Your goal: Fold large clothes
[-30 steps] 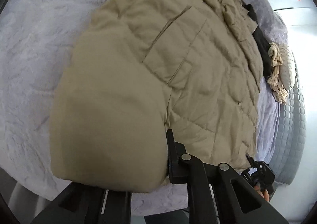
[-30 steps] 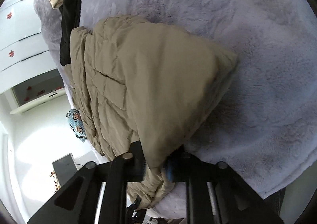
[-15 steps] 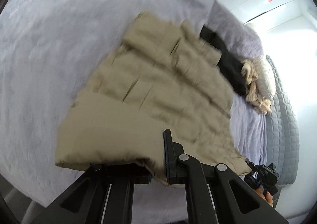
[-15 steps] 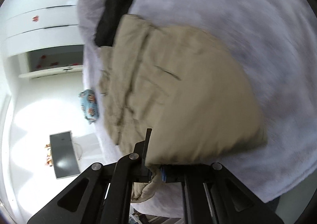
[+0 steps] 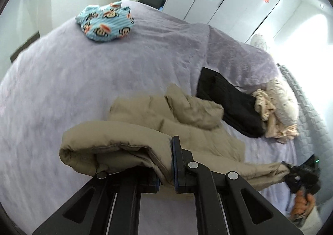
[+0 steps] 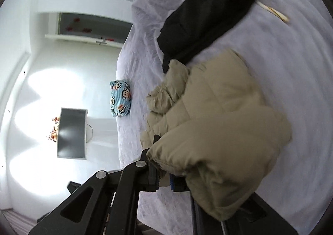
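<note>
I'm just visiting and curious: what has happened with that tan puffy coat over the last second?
Both grippers, left gripper and right gripper, kept their clamp on the tan coat and lifted its near edge off the lavender blanket, so it now bunches up toward the far end. The black garment and monkey-print cloth stayed put.

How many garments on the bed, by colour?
Tan: 1, puffer jacket
Black: 1, garment
Cream: 1, knit
Blue monkey-print: 1, piece
Total: 4
</note>
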The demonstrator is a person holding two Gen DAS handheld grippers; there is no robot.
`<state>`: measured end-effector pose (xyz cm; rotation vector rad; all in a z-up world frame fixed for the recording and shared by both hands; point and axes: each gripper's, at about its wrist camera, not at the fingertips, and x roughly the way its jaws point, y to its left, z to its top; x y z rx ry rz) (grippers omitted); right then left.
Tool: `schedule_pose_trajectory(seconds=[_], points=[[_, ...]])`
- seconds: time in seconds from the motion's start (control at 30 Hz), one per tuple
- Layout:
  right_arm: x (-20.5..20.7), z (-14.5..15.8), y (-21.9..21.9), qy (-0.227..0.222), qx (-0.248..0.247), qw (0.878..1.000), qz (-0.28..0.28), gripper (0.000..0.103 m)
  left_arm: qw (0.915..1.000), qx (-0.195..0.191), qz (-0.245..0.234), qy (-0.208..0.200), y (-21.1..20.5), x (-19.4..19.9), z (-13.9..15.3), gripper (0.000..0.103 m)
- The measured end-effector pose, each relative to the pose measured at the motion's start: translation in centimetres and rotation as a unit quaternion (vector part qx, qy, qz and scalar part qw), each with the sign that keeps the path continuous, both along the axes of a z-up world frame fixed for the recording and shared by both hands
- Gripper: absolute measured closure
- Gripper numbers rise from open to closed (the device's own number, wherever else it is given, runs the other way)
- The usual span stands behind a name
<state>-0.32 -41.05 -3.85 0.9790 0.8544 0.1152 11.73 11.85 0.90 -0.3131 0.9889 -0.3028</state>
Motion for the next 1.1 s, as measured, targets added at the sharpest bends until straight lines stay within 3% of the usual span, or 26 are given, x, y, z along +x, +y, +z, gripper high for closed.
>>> schedule_pose_trajectory(seconds=[0.17,0.33,0.47,0.6,0.73,0.83,0.9,0.97,1.03,1.07,1.1], points=[[7.2,0.2,-1.2,0.007,-0.033,0.999,0.010,0.096,0.9979,0.063,0.001,-0.011,-2.7,5.9,-1.8,0.093],[13.7,-3.2,-1.6,0.020,-0.061,0.998,0.002,0.096,0.9964,0.078,0.022,0.024,-3.4,11.7,-8.0,0.093],[16.6,-7.6,-2.1,0.049,-0.091,0.995,-0.008,0.096,0.9935,0.093,0.037,0.055,-4.0,15.0,-13.5,0.093],[18.7,-12.2,-3.2,0.077,-0.088,0.993,-0.023,0.096,0.9901,0.127,0.033,0.050,-5.7,17.2,-17.8,0.092],[20.5,-15.2,-3.8,0.085,-0.102,0.991,-0.013,0.096,0.9894,0.131,0.040,0.048,-6.6,18.7,-20.2,0.092],[20.8,-15.8,-3.9,0.083,-0.103,0.991,-0.011,0.095,0.9896,0.130,0.038,0.048,-6.8,18.8,-20.4,0.092],[20.6,-15.6,-3.9,0.088,-0.101,0.991,-0.011,0.094,0.9908,0.128,0.026,0.037,-6.6,18.3,-19.4,0.083],[20.4,-14.7,-4.0,0.096,-0.103,0.990,-0.003,0.090,0.9918,0.125,0.015,0.020,-6.3,17.4,-17.9,0.034],[20.3,-13.2,-3.9,0.088,-0.113,0.990,0.008,0.081,0.9894,0.141,0.024,-0.025,-5.8,16.0,-15.6,0.023],[20.0,-12.4,-3.7,0.083,-0.119,0.989,0.014,0.071,0.9884,0.145,0.018,-0.041,-5.6,15.4,-14.4,0.023],[19.7,-11.7,-3.4,0.076,-0.125,0.989,0.018,0.050,0.9881,0.146,0.013,-0.046,-5.6,15.1,-13.8,0.023]])
